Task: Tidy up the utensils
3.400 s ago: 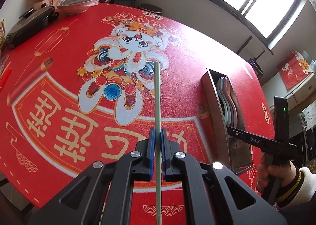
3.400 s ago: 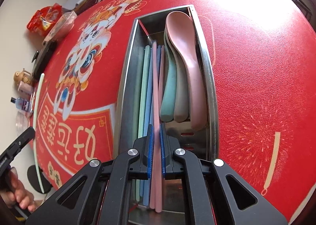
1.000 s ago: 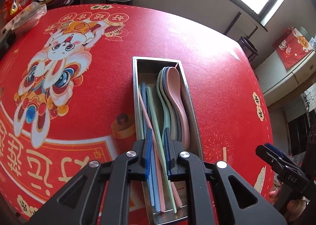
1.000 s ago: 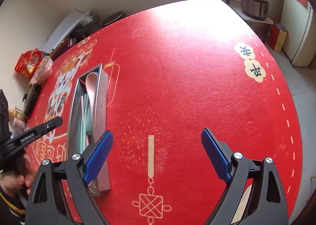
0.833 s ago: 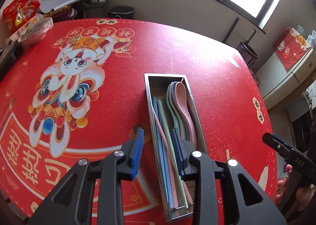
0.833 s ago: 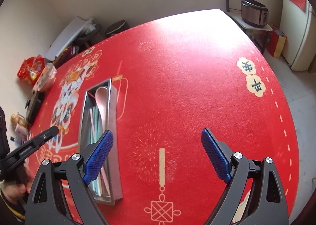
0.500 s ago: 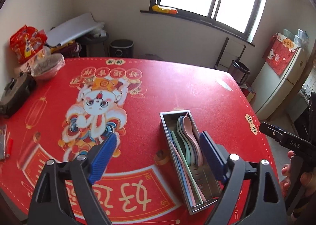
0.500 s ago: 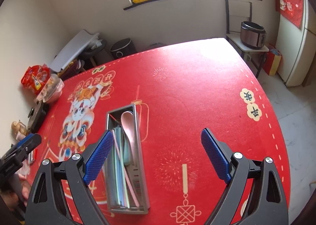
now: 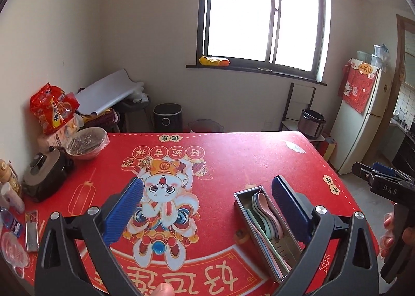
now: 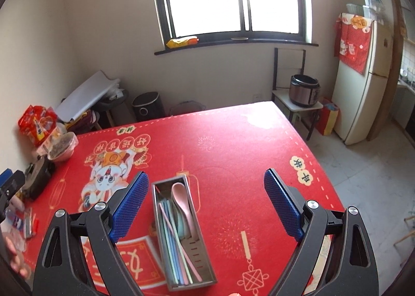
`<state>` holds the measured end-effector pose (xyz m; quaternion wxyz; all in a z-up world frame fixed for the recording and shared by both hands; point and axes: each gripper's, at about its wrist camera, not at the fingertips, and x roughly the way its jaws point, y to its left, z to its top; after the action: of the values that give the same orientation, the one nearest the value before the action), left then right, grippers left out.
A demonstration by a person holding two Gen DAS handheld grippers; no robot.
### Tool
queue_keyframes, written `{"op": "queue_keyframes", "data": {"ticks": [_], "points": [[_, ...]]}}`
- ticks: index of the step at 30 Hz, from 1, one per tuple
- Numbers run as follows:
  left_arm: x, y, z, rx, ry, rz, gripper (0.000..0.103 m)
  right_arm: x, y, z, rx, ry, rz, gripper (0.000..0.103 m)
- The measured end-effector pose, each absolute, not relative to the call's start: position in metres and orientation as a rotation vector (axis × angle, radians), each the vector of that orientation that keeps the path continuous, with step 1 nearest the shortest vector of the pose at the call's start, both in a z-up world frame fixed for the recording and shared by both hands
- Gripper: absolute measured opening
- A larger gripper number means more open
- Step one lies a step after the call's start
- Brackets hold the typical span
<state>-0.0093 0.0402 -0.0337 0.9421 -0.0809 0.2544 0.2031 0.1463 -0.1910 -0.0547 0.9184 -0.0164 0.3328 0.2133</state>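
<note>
left gripper [image 9: 205, 205]: jaws are opening, now spread wide with nothing between them; a second ago a green chopstick was pinched over the metal tray [image 10: 207, 267]. in the tray, chopsticks [image 10: 174, 239] are laid lengthwise on the left, spoons [image 10: 181, 205] stacked beside them. right gripper [image 10: 206, 204] is held wide apart, empty. both grippers are raised clear; sorting is judged complete.

White letters "DAS" are showing on the black right gripper [image 9: 384, 187], far right of the left claw. Large Chinese characters on the red tablecloth [image 9: 233, 156] are appearing upside down, not clearly readable.
</note>
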Motion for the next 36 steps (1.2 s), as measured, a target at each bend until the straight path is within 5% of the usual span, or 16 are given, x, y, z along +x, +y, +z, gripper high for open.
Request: {"op": "queue_keyframes", "data": {"ticks": [36], "points": [[0.008, 0.052, -0.031, -0.144, 0.475, 0.233, 0.097, 0.109, -0.189, -0.035, -0.082, 0.598, 0.162, 0.087]]}}
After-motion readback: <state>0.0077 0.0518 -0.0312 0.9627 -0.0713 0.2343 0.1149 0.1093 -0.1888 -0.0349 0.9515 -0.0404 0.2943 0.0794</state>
